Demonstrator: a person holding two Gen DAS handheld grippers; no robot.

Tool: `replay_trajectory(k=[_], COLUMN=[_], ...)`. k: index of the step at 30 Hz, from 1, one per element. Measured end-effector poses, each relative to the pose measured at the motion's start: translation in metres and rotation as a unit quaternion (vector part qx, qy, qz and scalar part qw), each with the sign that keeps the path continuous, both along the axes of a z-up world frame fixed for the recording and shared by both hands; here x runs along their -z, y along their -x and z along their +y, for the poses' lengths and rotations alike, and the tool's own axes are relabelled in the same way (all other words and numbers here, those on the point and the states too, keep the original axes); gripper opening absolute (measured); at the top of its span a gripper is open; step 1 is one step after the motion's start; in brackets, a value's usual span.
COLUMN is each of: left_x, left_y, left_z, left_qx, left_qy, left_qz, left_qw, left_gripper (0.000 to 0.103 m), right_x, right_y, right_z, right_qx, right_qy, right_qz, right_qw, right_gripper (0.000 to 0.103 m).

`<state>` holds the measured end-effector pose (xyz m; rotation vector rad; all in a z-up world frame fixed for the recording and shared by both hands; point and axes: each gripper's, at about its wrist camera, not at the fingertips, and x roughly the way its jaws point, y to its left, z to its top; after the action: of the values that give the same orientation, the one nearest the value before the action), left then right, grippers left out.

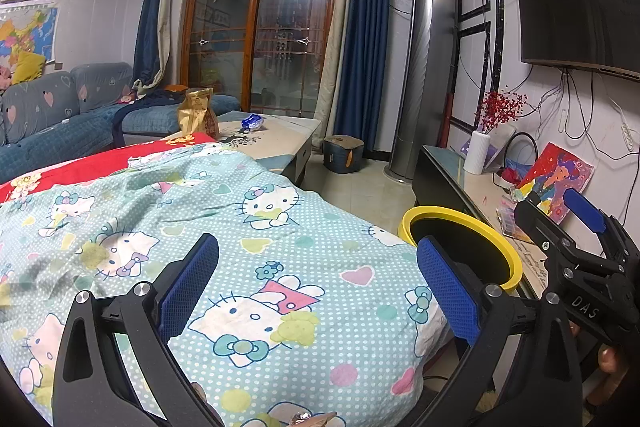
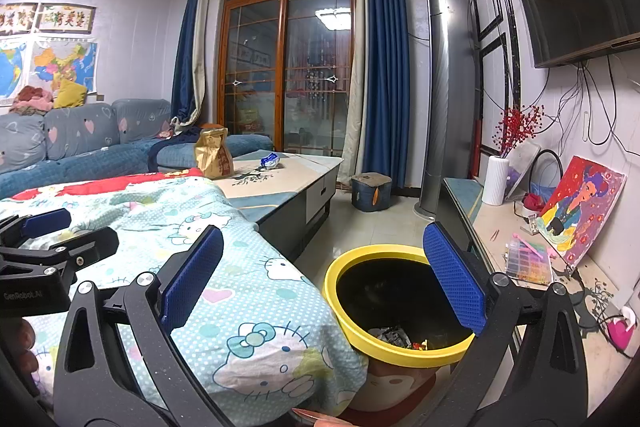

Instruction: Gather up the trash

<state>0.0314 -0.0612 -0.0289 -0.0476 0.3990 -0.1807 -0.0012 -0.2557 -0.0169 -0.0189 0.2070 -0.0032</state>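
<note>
Left gripper [image 1: 318, 283] gaped empty over Hello Kitty quilt [image 1: 248, 227]; right gripper [image 2: 324, 277] gaped empty above yellow-rimmed trash bin [image 2: 340, 311] holding wrappers [image 2: 394, 337].

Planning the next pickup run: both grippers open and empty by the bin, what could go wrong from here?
1. The gold paper bag and blue-white wrapper lie on the far coffee table, so reaching them means crossing the cartoon-cat quilt.
2. The yellow-rimmed trash bin sits tight against that quilt; a drop near the edge could land on fabric.
3. The left gripper and right gripper are close and may collide.
</note>
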Motion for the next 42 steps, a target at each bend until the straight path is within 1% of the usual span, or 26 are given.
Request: replay_trajectory(k=[14, 27, 29, 31, 34, 36, 37, 38, 39, 40, 41, 42], left_x=[-0.001, 0.000, 0.000, -0.001, -0.003, -0.006, -0.007, -0.006, -0.006, -0.004, 0.003, 0.009], left_y=[0.000, -0.003, -0.004, -0.005, -0.005, -0.006, -0.006, -0.005, -0.004, -0.002, 0.000, 0.004], left_z=[0.000, 0.003, 0.005, 0.011, 0.037, 0.074, 0.098, 0.124, 0.146, 0.174, 0.215, 0.252], left_qx=[-0.001, -0.007, -0.007, -0.020, -0.041, -0.074, -0.103, -0.140, -0.170, -0.206, -0.260, -0.306], left_qy=[0.000, 0.000, 0.004, 0.009, 0.031, 0.050, 0.053, 0.050, 0.048, 0.046, 0.039, 0.033], left_qz=[-0.002, 0.005, 0.009, 0.017, 0.031, 0.041, 0.044, 0.047, 0.051, 0.059, 0.084, 0.107], left_qw=[1.0000, 1.0000, 0.9999, 0.9996, 0.9982, 0.9951, 0.9922, 0.9878, 0.9830, 0.9756, 0.9613, 0.9454], left_gripper=[0.097, 0.097, 0.097, 0.097, 0.097, 0.097, 0.097, 0.097, 0.097, 0.097, 0.097, 0.097], right_x=[0.000, -0.001, -0.002, -0.006, -0.014, -0.020, -0.021, -0.023, -0.025, -0.024, -0.021, -0.016], right_y=[0.000, 0.000, -0.001, -0.007, -0.021, -0.038, -0.043, -0.051, -0.061, -0.070, -0.076, -0.085], right_z=[0.000, 0.000, 0.000, 0.003, 0.020, 0.052, 0.067, 0.087, 0.117, 0.151, 0.176, 0.214], right_qx=[0.000, 0.007, 0.010, 0.006, -0.024, -0.075, -0.100, -0.132, -0.172, -0.212, -0.243, -0.287], right_qy=[-0.001, -0.003, 0.001, 0.004, -0.002, -0.013, -0.019, -0.024, -0.030, -0.028, -0.025, -0.027], right_qz=[0.000, 0.002, 0.001, -0.001, 0.010, 0.030, 0.040, 0.053, 0.074, 0.104, 0.129, 0.171], right_qw=[1.000, 1.000, 1.000, 1.000, 1.000, 0.997, 0.994, 0.990, 0.982, 0.971, 0.961, 0.942], right_gripper=[0.092, 0.092, 0.092, 0.092, 0.092, 0.092, 0.092, 0.092, 0.092, 0.092, 0.092, 0.092])
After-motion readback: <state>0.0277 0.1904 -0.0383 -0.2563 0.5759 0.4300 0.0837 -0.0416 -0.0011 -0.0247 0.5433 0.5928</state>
